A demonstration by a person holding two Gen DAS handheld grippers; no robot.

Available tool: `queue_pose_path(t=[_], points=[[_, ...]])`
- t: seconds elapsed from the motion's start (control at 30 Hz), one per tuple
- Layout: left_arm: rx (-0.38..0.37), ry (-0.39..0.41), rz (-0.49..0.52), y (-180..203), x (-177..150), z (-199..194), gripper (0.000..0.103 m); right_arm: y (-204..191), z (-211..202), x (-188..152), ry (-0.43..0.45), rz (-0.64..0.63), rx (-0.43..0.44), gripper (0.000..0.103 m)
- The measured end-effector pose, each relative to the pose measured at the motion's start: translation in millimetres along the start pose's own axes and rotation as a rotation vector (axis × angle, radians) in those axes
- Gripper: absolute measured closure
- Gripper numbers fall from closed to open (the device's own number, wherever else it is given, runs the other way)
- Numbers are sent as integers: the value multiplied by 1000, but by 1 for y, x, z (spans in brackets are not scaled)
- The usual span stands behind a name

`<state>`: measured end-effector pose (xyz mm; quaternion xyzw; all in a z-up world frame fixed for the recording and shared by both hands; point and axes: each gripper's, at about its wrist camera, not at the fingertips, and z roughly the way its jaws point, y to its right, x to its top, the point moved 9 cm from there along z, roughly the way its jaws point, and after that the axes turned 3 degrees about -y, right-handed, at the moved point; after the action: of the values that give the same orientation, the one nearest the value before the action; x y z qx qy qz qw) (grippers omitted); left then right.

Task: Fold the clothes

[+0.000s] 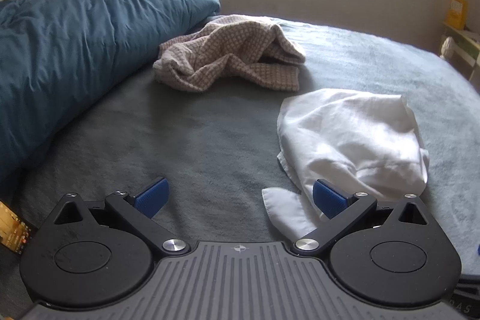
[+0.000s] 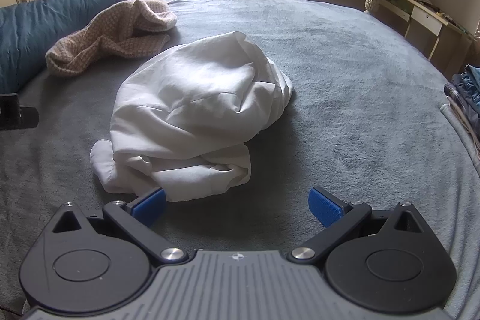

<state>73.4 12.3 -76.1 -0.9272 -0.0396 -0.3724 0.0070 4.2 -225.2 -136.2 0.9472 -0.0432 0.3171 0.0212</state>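
The white garment [image 2: 192, 113] lies crumpled in a heap mid-bed — soft, light, limp cloth that would sag wherever lifted, so a hem or corner like the flap at its 7 o'clock looks the best hold. A checked garment [image 2: 111, 35] lies bunched at 11 o'clock, by the blue duvet [image 1: 75, 56]. Folded clothes [image 2: 465, 98] sit at 3 o'clock. The left gripper [image 1: 240, 197] and right gripper [image 2: 237, 201] gape wide, empty, at the heap's near edge.

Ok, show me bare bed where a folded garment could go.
Widest free patch: grey blanket right of the white garment, short of the stacked clothes. A smaller patch lies between the blue duvet and the white garment. It is crowded around the checked garment.
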Motion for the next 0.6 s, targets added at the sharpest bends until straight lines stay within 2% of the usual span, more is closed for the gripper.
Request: queue_pose_path(t=[0.17, 0.43, 0.6], points=[[-80, 13, -29, 0, -4, 8, 0, 7, 3, 3, 25, 12, 31, 0], [-228, 23, -62, 4, -14, 23, 0, 19, 6, 15, 172, -23, 72, 0], [-266, 37, 26, 17, -28, 36, 0, 30, 10, 23, 280, -2, 121, 0]])
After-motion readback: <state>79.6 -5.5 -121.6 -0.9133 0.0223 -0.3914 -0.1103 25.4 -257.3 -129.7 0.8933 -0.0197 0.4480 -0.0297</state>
